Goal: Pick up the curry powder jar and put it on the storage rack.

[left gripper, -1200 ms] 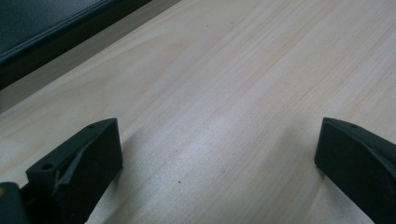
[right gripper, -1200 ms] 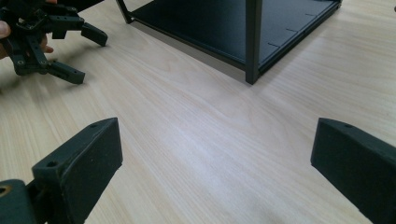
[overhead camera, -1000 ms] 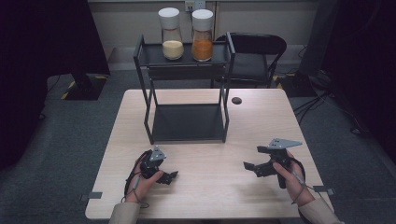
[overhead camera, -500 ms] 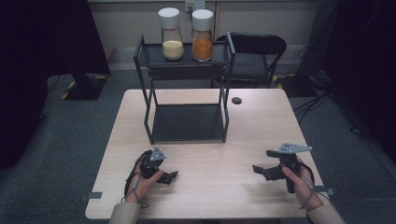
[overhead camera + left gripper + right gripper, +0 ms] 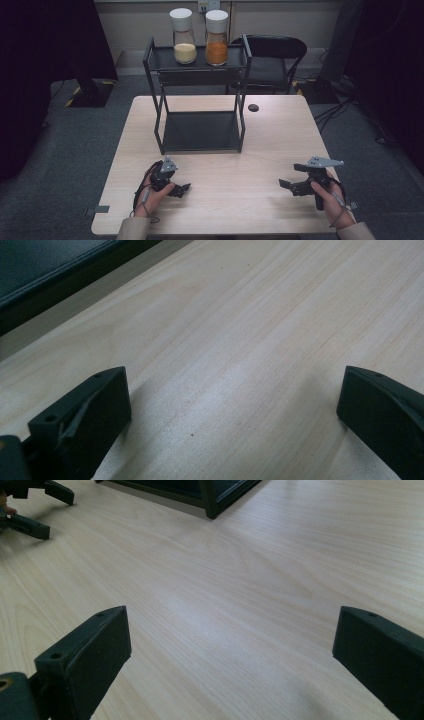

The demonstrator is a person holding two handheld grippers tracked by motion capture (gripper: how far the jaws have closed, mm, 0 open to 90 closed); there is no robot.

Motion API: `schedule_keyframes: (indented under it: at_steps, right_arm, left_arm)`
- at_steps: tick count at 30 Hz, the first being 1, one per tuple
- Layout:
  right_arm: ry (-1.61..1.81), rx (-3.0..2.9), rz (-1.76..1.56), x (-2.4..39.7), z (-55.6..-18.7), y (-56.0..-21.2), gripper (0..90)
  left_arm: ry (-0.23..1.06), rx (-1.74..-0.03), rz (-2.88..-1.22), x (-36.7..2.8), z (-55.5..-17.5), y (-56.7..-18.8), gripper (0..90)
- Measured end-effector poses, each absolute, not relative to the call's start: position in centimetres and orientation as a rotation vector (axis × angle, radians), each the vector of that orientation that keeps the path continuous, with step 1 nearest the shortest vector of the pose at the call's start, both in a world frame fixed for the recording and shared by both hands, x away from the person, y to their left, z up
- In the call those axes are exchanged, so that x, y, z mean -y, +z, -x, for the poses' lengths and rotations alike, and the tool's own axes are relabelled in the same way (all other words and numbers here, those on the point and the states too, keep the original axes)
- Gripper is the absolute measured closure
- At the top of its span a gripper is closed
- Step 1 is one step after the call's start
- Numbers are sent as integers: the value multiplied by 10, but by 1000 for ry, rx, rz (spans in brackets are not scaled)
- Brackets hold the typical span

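Two hand-held grippers sit low over the light wood tabletop (image 5: 225, 200), both with jaws spread wide and nothing between them. Left hand-held gripper (image 5: 184, 189) is near the front edge, just ahead of the black two-tier rack (image 5: 200, 131). Right hand-held gripper (image 5: 285, 184) is well apart, by the right edge.

Pale wood-grain table (image 5: 280, 140), black shelf rack (image 5: 200, 131), cream-filled jar (image 5: 183, 37), orange-filled jar (image 5: 216, 38)
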State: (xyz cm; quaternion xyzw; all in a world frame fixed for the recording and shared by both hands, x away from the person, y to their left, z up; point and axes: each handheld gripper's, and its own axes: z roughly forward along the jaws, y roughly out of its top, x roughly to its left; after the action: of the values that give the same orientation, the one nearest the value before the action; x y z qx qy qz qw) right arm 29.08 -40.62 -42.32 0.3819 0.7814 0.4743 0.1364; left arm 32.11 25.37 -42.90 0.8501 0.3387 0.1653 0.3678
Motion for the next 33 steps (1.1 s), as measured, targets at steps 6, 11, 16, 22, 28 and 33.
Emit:
schedule_keyframes:
  at_steps: [6, 11, 16, 22, 28, 33]
  right_arm:
    - [1358, -2253, -1123, 413, -287, -425, 12]
    - [1351, -2254, -1125, 417, -285, -426, 12]
    - [1339, -2253, -1138, 421, -282, -429, 12]
    - [1332, -2250, -1148, 426, -279, -431, 12]
    - [1323, -2250, -1161, 430, -276, -432, 12]
    - [1315, -2251, -1165, 433, -274, -434, 12]
  left_arm:
    - [424, -870, -2183, -254, -321, -429, 2]
    - [425, -870, -2183, -254, -321, -429, 2]
    - [424, -870, -2183, -254, -321, -429, 2]
    - [424, -870, -2184, -254, -321, -429, 2]
    - [424, -870, -2184, -254, -321, -429, 2]
    - [425, -870, -2184, -254, -321, -429, 2]
